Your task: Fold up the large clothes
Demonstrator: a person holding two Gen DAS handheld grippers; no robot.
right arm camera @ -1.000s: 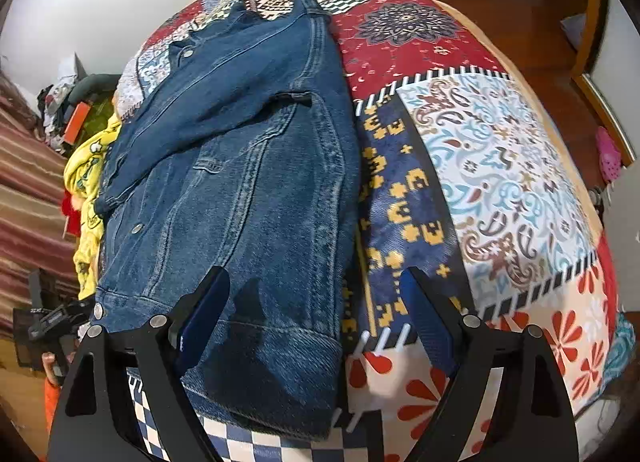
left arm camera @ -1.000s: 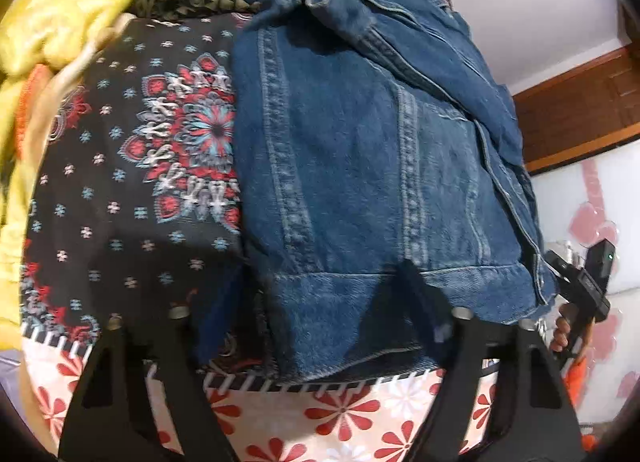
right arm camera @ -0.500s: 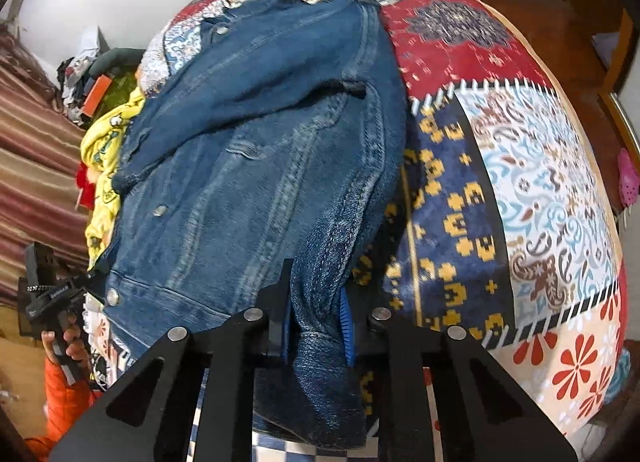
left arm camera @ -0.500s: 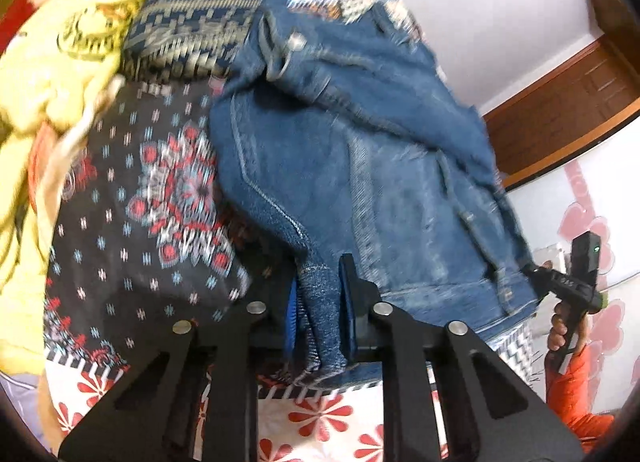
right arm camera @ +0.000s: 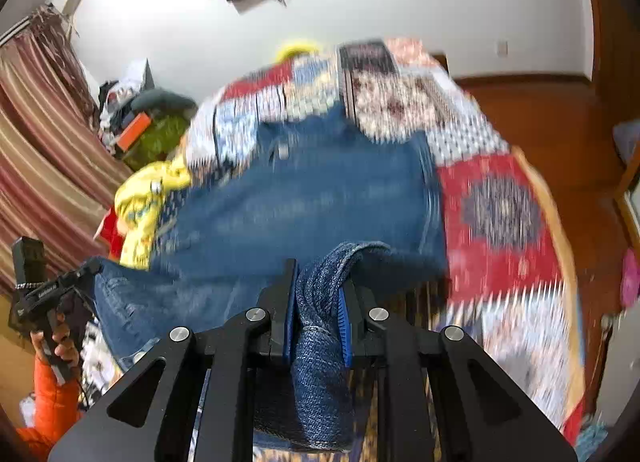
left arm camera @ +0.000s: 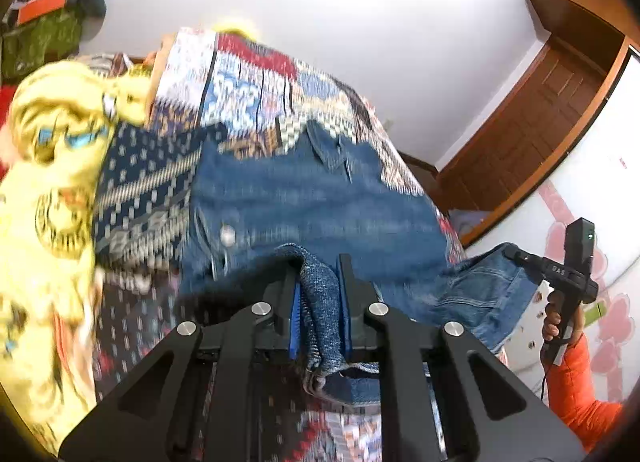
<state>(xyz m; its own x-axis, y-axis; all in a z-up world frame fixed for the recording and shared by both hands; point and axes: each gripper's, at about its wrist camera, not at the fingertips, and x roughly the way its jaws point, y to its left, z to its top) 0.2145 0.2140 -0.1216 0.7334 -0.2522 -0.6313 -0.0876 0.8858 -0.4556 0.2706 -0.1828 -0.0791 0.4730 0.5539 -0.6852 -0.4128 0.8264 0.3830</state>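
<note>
Left wrist view: the left gripper point(left arm camera: 320, 302) is clamped on a bunched hem of the jacket point(left arm camera: 312, 198), the right gripper point(right arm camera: 318, 302) likewise, the jacket's far part lying on the bed point(right arm camera: 500, 214). Thick denim could slip from the fingers, skewing the fold. Motion blur hides the collar and sleeves.

The denim jacket point(left arm camera: 316, 202) is dark blue with pale stitched seams and a metal button. It lies spread on the patchwork bedspread, blurred in both views. Its near hem is raised off the bed, bunched into a thick fold at two corners, one pinched in each tool, with the stretch of hem between them hanging slack.
</note>
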